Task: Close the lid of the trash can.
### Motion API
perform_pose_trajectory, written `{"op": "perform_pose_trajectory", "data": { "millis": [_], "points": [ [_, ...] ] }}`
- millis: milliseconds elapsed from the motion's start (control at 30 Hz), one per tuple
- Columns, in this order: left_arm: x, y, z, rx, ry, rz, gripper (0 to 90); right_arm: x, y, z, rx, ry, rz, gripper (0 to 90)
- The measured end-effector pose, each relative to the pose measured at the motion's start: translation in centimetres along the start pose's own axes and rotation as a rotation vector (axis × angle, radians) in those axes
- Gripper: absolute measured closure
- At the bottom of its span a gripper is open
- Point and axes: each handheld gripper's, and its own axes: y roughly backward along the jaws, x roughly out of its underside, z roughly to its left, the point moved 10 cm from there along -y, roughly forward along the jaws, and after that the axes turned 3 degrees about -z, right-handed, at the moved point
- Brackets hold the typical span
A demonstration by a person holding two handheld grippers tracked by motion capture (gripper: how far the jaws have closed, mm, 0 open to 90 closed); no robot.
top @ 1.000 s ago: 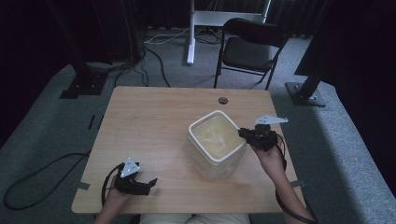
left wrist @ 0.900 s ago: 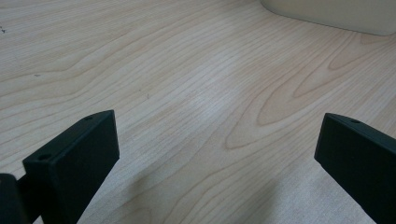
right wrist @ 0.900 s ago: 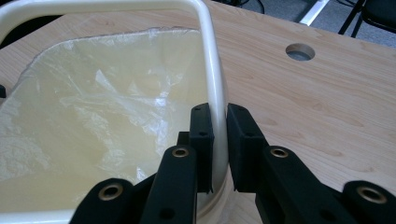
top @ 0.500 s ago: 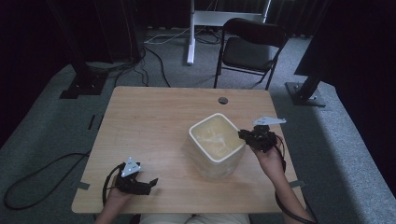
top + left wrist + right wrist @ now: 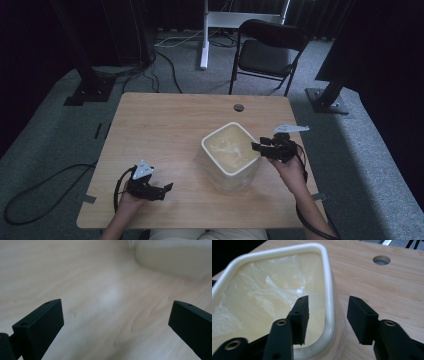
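We see a cream-white bin [image 5: 231, 156] standing upright on the wooden worktop [image 5: 165, 125], right of its middle, with a thin clear plastic liner [image 5: 264, 297] spread inside it. Our right gripper [image 5: 262, 148] sits at the bin's right-hand rim [image 5: 329, 302]; in the right gripper view one black jaw is inside the bin, against the liner, and the other is outside the wall, so the rim lies between them. Those jaws have just been opening, and they now stand apart with a visible gap on each side of the rim, pressing on nothing. Our left gripper [image 5: 162, 190] is low near the front left edge of the worktop, well apart from the bin, its jaws spread wide with only bare wood between them; the left gripper view catches the bin's lower wall at the top right. A small round hole [image 5: 238, 107] shows in the worktop behind the bin, and a dark folding chair [image 5: 267, 52] stands on the floor beyond.
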Motion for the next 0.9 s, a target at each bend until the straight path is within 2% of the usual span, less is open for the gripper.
{"op": "perform_pose_trajectory", "data": {
  "millis": [167,233,300,400,433,533,600,667,767,900],
  "points": [
    [-3.1,0.1,0.1,-0.01,0.022,-0.044,0.3,-0.5,0.8,-0.2,-0.006,-0.007,-0.027,46.7],
    [-4.5,0.1,-0.5,0.002,0.015,-0.057,0.3,-0.6,1.0,-0.4,-0.005,-0.011,-0.041,44.9],
    [-6.1,0.0,-1.2,-0.003,-0.011,-0.075,0.3,-0.8,1.2,-0.7,0.0,-0.02,-0.051,40.1],
    [-8.6,-0.1,-2.1,0.027,-0.01,-0.118,0.3,-0.7,1.1,-1.0,0.006,-0.035,-0.039,32.5],
    [-8.6,-0.1,-2.1,0.027,-0.01,-0.118,0.3,-0.7,1.1,-1.0,0.006,-0.035,-0.039,32.5],
    [-11.4,-0.4,-3.1,0.047,-0.025,-0.15,0.3,-0.7,0.7,-0.9,-0.011,-0.039,-0.026,19.3],
    [-12.5,-0.8,-3.5,0.049,-0.044,-0.158,0.3,-0.7,0.4,-0.8,-0.031,-0.059,-0.036,17.9],
    [-13.6,-1.4,-4.0,0.053,-0.056,-0.158,0.3,-0.6,-0.1,-0.8,-0.048,-0.05,-0.025,13.0],
    [-15.0,-2.4,-4.4,0.067,-0.045,-0.162,0.3,-0.5,-0.7,-0.9,-0.062,-0.052,-0.026,13.7],
    [-16.0,-4.0,-4.2,0.053,-0.037,-0.138,0.3,-0.3,-1.2,-1.5,-0.048,-0.07,-0.023,14.1]
  ]
}}
